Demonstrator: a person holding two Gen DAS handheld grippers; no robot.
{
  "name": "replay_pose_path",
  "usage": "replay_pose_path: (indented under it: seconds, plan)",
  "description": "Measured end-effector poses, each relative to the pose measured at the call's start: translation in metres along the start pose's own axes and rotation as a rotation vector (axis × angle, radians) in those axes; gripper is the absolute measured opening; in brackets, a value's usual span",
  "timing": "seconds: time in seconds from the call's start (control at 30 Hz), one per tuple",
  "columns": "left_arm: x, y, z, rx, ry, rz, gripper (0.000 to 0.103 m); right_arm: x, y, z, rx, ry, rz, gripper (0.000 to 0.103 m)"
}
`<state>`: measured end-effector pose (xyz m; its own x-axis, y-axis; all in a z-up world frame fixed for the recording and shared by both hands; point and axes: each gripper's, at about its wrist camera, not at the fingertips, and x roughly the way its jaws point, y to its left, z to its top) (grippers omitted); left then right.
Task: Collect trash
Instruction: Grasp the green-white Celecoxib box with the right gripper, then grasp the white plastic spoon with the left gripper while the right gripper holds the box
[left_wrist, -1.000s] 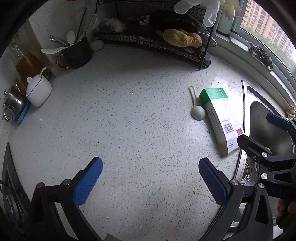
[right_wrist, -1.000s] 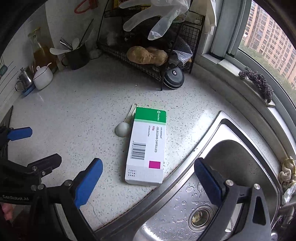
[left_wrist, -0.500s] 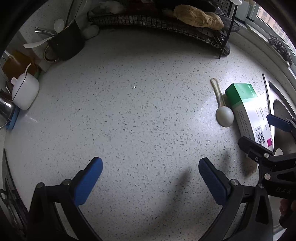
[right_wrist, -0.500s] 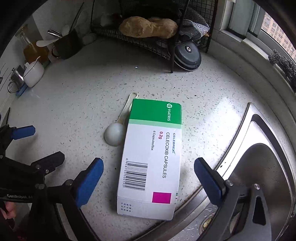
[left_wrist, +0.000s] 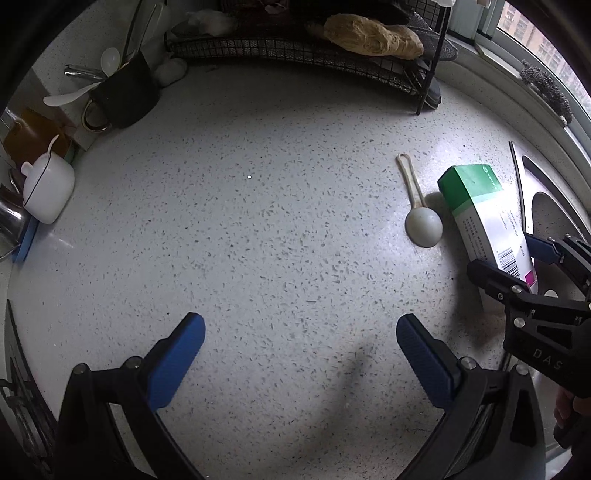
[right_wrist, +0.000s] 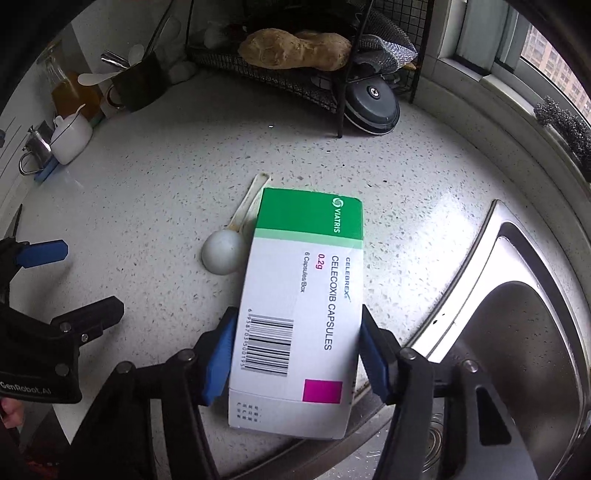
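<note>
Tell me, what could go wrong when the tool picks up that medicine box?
The right tool has just been closing on the medicine box near one end, so the far end could droop or slip out. The spoon lies right beside the box and might get knocked. The sink is close; a dropped box could land in it.

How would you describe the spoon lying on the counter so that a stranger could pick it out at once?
Start at the sink and move onto the speckled counter beside it, where a green and white box lies. The spoon lies at the box's far side from the sink, right beside it. It is pale, with a round bowl and thin handle, the only spoon lying flat.
</note>
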<state>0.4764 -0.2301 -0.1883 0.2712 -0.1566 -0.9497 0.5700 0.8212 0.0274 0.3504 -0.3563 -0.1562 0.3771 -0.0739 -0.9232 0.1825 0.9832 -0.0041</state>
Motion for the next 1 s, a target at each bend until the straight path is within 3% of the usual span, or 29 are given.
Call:
replay_pose_path:
  seconds: [0.27,0.37,0.87,1.0]
  plan:
    - [-0.009,-0.028,0.014,0.038,-0.03,-0.054,0.103,-0.038,-0.025,-0.009,0.07,-0.089,-0.015,0.058]
    - [-0.003,-0.036,0.024,0.041,-0.026,-0.088,0.103,-0.038,-0.031,-0.007,0.074,-0.099,-0.034,0.058]
    - [0.041,-0.075,0.078,0.114,0.009,-0.108,0.103,-0.023,-0.074,0.004,0.145,-0.077,-0.057,0.058]
    - [0.047,-0.078,0.083,0.123,0.002,-0.075,0.089,-0.019,-0.083,0.006,0.154,-0.07,-0.051,0.058]
